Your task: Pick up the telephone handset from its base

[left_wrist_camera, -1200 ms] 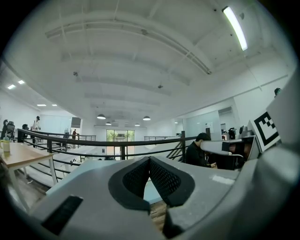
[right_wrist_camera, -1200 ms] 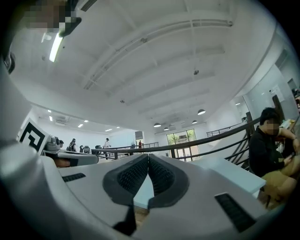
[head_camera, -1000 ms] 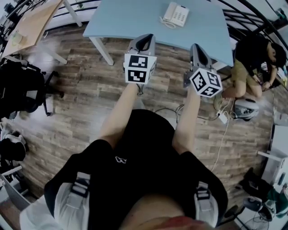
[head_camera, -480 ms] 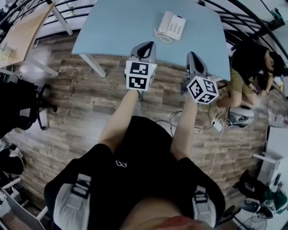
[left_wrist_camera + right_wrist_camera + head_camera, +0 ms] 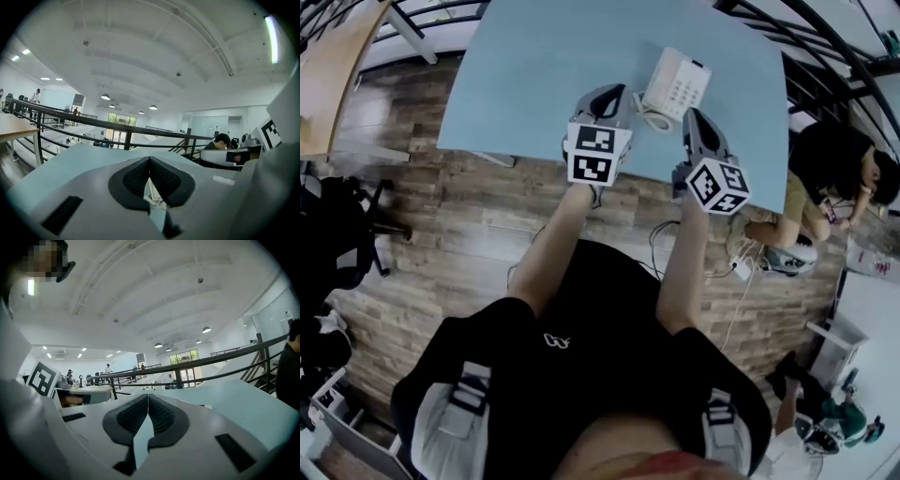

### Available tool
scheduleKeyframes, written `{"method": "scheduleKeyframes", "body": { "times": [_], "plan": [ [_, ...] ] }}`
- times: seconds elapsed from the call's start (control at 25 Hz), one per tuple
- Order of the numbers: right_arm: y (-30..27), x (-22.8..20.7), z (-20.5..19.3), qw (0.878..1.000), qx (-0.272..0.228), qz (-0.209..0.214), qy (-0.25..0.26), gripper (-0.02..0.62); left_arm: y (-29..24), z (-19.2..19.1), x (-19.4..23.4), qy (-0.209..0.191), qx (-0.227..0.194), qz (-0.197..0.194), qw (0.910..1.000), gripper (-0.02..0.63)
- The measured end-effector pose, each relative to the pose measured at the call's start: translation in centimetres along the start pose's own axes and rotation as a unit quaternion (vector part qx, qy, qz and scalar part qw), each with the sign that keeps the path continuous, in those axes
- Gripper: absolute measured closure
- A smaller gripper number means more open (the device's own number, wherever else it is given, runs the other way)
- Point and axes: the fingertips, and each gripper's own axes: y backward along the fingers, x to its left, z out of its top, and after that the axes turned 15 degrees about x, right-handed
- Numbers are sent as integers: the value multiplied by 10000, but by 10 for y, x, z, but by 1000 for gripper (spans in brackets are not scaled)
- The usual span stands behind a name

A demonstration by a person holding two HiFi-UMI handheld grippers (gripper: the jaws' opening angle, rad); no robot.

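A white telephone (image 5: 677,84) sits on the light blue table (image 5: 534,84), with its handset (image 5: 659,79) lying on the base's left side and a coiled cord (image 5: 651,118) at its near end. My left gripper (image 5: 602,92) hangs over the table's near edge, just left of the phone. Its pads (image 5: 136,177) meet, with nothing gripped. My right gripper (image 5: 692,114) is just near-right of the phone, and its pads (image 5: 161,416) are also pressed together and empty. In the gripper views the phone itself is hidden behind the jaws.
A person (image 5: 839,169) crouches on the wooden floor right of the table, next to cables and a power strip (image 5: 739,270). A wooden desk (image 5: 323,84) and a black chair (image 5: 337,225) stand at the left. A dark railing (image 5: 126,133) runs behind the table.
Both grippers have moved forward from over the floor to the table's near edge, flanking the phone. The phone now appears closer and larger.
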Motion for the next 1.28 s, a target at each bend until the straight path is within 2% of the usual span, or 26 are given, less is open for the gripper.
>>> {"method": "scheduleKeyframes", "body": {
  "times": [0.12,0.24,0.4,0.6,0.64,0.72,0.76,0.92,1.08,1.28],
  "plan": [
    [-45,3,20,9997,128,92,176,598,-29,11,31,140,93,-9,9999,607],
    [-70,-10,13,9992,370,11,155,598,-55,5,43,250,266,-92,9993,607],
    [-84,-45,-1,9978,566,-203,-265,598,-84,-11,46,330,584,-244,9974,607],
    [-109,-63,-25,9943,775,-116,-728,597,-119,-20,43,280,875,-384,9950,606],
    [-113,-67,-32,9931,861,-87,-791,590,-125,-21,41,268,914,-399,9947,607],
    [-121,-76,-45,9897,1050,-26,-974,491,-135,-25,38,238,1008,-422,9937,607],
    [-124,-81,-51,9877,1119,-3,-1095,479,-140,-28,37,225,1076,-431,9930,607],
    [-144,-103,-69,9811,1376,62,-1359,469,-159,-42,39,273,1335,-401,9899,607],
    [-174,-125,-87,9702,1875,260,-1512,424,-179,-48,38,330,1508,-355,9874,607],
    [-203,-133,-82,9626,2139,523,-1577,407,-188,-48,42,373,1547,-295,9868,607]
  ]
}}
